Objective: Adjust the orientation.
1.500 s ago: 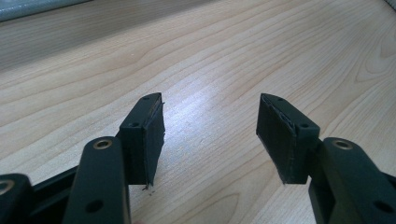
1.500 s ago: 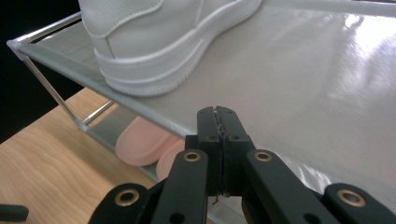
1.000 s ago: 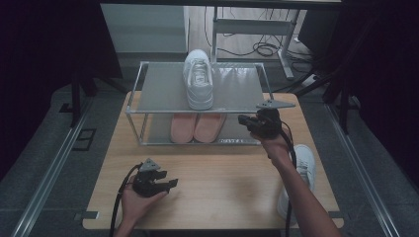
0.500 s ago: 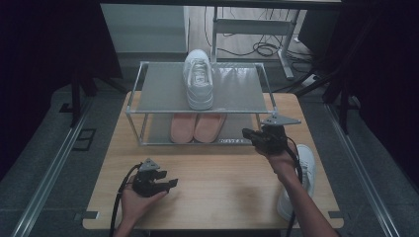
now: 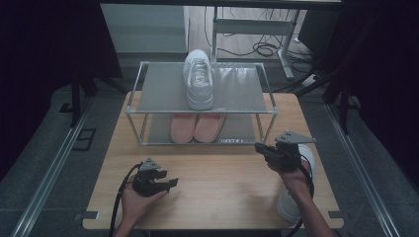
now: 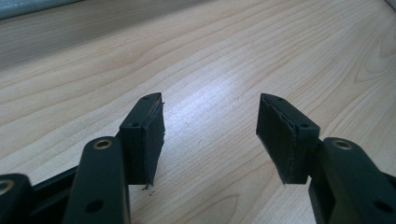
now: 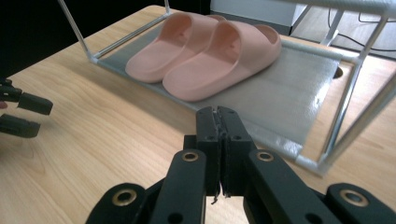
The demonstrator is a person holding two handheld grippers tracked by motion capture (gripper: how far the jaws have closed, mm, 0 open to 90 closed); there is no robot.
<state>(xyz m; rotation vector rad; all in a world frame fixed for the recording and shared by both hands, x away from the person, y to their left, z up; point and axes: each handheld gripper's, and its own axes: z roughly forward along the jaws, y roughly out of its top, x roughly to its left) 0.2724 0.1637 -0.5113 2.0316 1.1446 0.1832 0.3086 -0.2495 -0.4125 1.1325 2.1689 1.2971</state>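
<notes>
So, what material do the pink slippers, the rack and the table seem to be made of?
The pink slippers look like moulded foam or soft rubber: one matte piece, thick rounded edges, no seams. The rack seems to be thin metal tubing, silvery and slightly shiny, with grey shelf sheets, perhaps plastic. The table looks like light wood or wood laminate: visible grain, smooth satin surface.

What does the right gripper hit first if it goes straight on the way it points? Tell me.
Probably the pink slippers on the rack's lower shelf. The right gripper, jaws shut and empty, aims at them across bare table; it may clip the shelf's front edge first.
</notes>
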